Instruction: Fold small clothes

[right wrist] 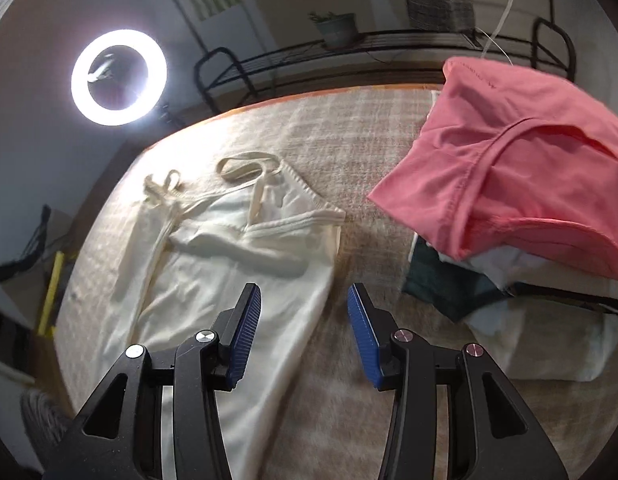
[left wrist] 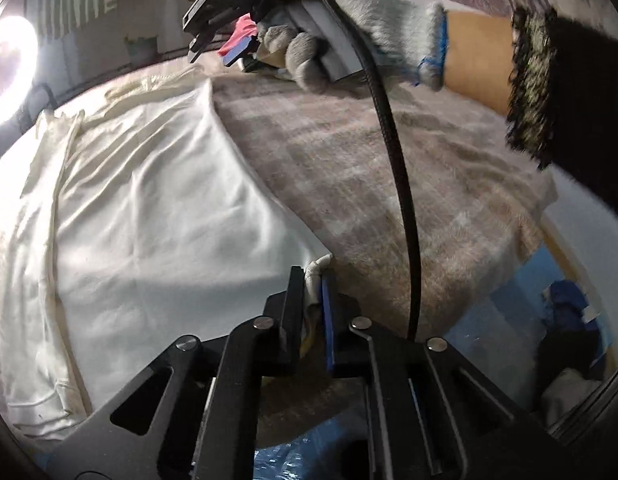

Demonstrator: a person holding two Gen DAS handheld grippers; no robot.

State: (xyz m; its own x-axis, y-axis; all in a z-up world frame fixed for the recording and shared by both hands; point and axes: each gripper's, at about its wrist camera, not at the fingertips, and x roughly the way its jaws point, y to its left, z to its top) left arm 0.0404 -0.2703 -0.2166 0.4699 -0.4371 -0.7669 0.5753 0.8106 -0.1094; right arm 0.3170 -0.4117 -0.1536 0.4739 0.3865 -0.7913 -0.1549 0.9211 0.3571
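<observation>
A cream-white garment with thin straps lies spread flat on a beige plaid blanket. My left gripper is shut on the garment's near right corner at its hem. In the right wrist view the same garment lies lengthwise, straps at the far end. My right gripper is open and empty, hovering above the garment's right edge. It also shows in the left wrist view, held by a gloved hand at the far side.
A pink garment tops a pile of clothes at the right of the blanket. A lit ring light stands beyond the far left edge. A black metal rack with a potted plant stands behind. A black cable hangs across the left wrist view.
</observation>
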